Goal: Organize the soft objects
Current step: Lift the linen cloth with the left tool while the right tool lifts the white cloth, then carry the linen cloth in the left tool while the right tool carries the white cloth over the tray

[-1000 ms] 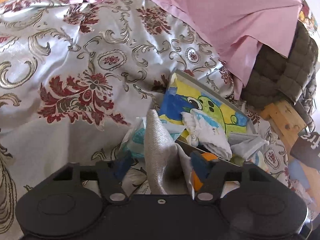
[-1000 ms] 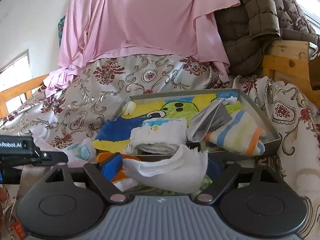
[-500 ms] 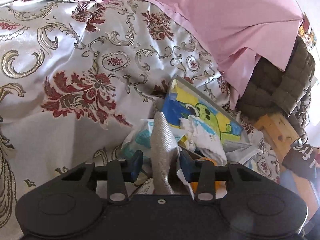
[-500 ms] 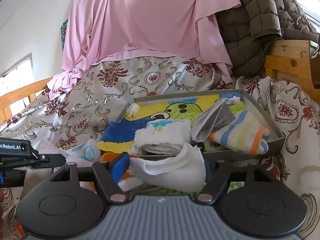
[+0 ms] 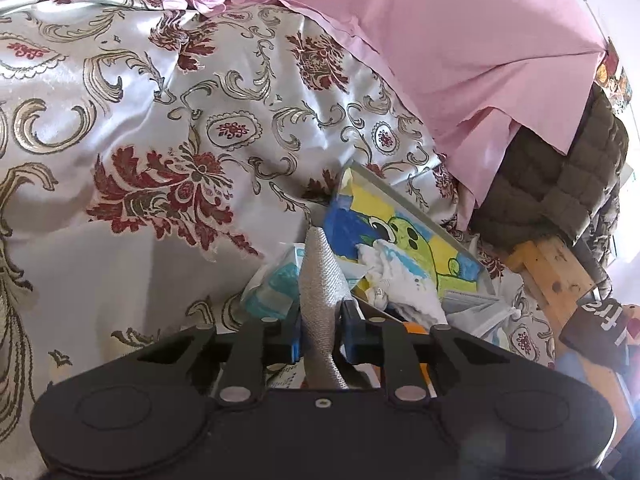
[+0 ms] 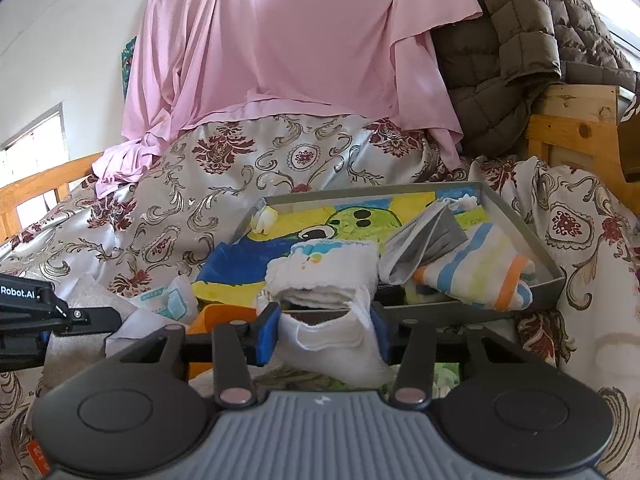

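Observation:
My left gripper (image 5: 320, 334) is shut on a grey woven cloth (image 5: 320, 280), which stands up between the blue pads just left of the tray. My right gripper (image 6: 326, 330) is shut on a white cloth (image 6: 336, 344) in front of the tray's near edge. The grey tray (image 6: 516, 216) has a yellow, blue and green cartoon lining and lies on the bed. In it are a folded white towel (image 6: 324, 268), a grey face mask (image 6: 432, 240) and a striped cloth (image 6: 476, 276). The tray (image 5: 400, 196) also shows in the left wrist view.
The bed has a silver and red floral cover (image 5: 140, 140). A pink sheet (image 6: 288, 40) and a brown quilted jacket (image 6: 512, 40) hang behind. A tissue pack (image 6: 168, 300) and an orange item (image 6: 216, 316) lie left of the tray. A wooden bed frame (image 6: 568, 136) stands at right.
Both grippers closed: the left jaws came together on the grey cloth, the right jaws onto the white cloth. The left gripper rose a little with its cloth.

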Available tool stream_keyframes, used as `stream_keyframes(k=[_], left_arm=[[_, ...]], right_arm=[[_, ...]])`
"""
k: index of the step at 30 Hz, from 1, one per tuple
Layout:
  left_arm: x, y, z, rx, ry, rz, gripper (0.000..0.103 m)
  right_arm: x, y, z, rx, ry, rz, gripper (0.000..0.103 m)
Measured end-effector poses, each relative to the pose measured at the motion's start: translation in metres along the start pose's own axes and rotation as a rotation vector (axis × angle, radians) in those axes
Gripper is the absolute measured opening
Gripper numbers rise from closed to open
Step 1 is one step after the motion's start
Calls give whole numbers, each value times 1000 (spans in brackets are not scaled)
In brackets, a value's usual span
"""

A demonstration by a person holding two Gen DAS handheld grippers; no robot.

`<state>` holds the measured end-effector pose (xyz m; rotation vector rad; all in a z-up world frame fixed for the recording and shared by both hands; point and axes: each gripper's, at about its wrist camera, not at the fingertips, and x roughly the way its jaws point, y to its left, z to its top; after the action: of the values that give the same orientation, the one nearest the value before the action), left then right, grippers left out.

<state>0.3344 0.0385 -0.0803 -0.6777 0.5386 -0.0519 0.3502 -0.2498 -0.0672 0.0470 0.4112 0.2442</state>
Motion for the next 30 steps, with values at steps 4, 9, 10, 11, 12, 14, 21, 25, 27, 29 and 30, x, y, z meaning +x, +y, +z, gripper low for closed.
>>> stream_keyframes(k=[4,9,10,11,12,14,21,25,27,29,30], left_arm=[[-1,0,-2,-4,-9,0,14],[-4,-6,-2,23,-33,-8,5],[-6,-9,-2,33,-43,-5,4],[-8,-12,-2,43,-53,-1,4],[-10,-15,-2,50,-60,2,4],[-14,-19,0,57,-72,3,4],[-37,-37,4,74,-102,4,4],[-54,-47,7,83,-124,1,4],[-62,-52,9,91,-135,-4,4],[-70,-59,11,103,-149,-10,4],[-74,-62,12,110,-155,-15,4]], right_arm=[[0,0,0,-2,0,-1,45],[0,-1,0,-3,-3,-5,26],[-1,0,0,-3,-4,-2,23],[-1,-1,0,-4,-5,0,20],[-2,0,1,-4,-7,0,19],[-4,-1,2,-2,-10,1,16],[-18,-5,12,7,-57,6,9],[-29,-8,18,10,-87,9,7],[-34,-10,22,19,-102,13,7],[-38,-14,25,32,-115,17,7],[-40,-15,27,38,-121,17,7]])
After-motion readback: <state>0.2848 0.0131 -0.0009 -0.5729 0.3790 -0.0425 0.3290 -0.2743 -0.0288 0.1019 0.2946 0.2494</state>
